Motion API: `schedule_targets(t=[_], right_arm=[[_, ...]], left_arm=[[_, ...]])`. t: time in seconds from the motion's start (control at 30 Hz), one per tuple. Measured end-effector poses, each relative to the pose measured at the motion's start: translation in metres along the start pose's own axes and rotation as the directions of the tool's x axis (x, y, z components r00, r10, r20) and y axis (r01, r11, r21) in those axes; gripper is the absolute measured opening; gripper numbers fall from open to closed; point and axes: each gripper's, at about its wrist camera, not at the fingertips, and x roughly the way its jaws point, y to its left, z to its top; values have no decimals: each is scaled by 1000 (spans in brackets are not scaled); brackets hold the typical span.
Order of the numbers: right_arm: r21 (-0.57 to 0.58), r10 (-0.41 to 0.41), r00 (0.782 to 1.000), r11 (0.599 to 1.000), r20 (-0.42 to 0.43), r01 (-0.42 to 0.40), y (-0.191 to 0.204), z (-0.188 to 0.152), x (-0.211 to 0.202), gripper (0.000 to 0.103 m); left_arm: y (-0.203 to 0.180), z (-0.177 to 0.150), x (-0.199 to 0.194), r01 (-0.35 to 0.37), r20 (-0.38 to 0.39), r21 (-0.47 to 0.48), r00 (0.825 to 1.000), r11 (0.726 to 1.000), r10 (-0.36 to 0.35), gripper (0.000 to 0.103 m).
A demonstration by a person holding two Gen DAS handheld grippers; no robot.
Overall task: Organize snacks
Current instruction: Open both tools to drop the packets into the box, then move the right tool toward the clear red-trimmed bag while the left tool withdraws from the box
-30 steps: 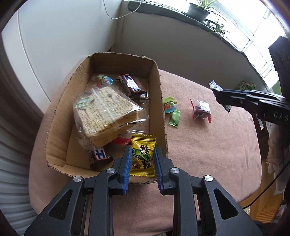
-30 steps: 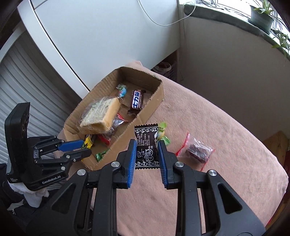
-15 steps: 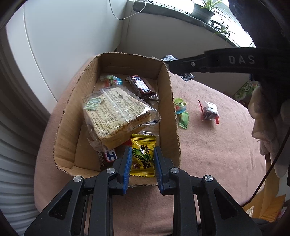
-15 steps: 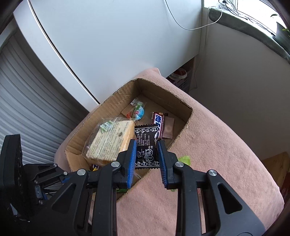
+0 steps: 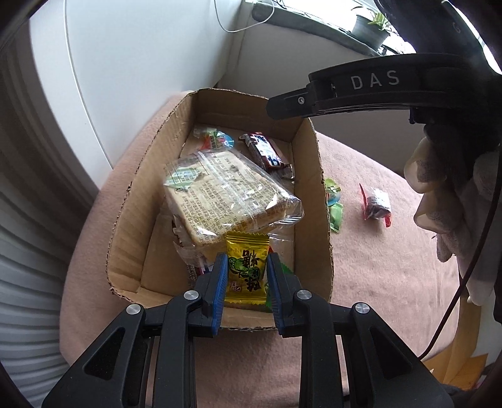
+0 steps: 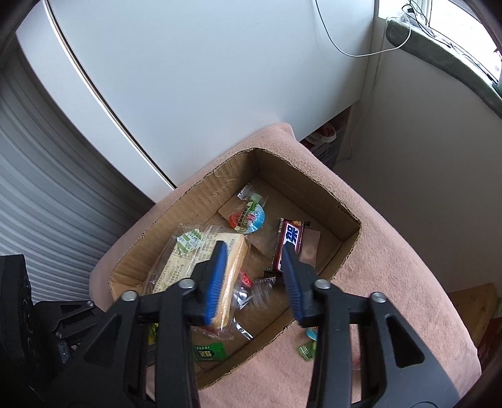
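Observation:
An open cardboard box (image 5: 125, 238) sits on a pink-covered table. My left gripper (image 5: 246, 276) is shut on a yellow candy packet (image 5: 246, 270) and holds it over the box's near end. My right gripper (image 6: 254, 273) is open and empty above the box (image 6: 345, 244); its black arm shows in the left wrist view (image 5: 351, 91). In the box lie a bagged cracker block (image 5: 226, 194), a dark chocolate bar (image 6: 290, 241) and a round jelly cup (image 6: 251, 216). The black packet is blurred under the right gripper (image 6: 257, 293).
On the cloth right of the box lie a green jelly cup (image 5: 332, 191), a green candy (image 5: 335, 216) and a red-edged clear packet (image 5: 376, 204). A white wall and a grey shutter stand behind the table. A windowsill with plants (image 5: 373, 28) runs at the back right.
My right gripper has opened over the box and let go of the black packet, which has dropped into the box. My left gripper has moved forward over the box's near end with the yellow packet.

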Motion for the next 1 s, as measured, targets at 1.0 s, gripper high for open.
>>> schedule_targets(t=[1.0], right_arm=[[436,-130,990,895,62,90,-174,-109,-98,83]], left_arm=[[-56,17,-8,107,13,73,994,992,-109,26]])
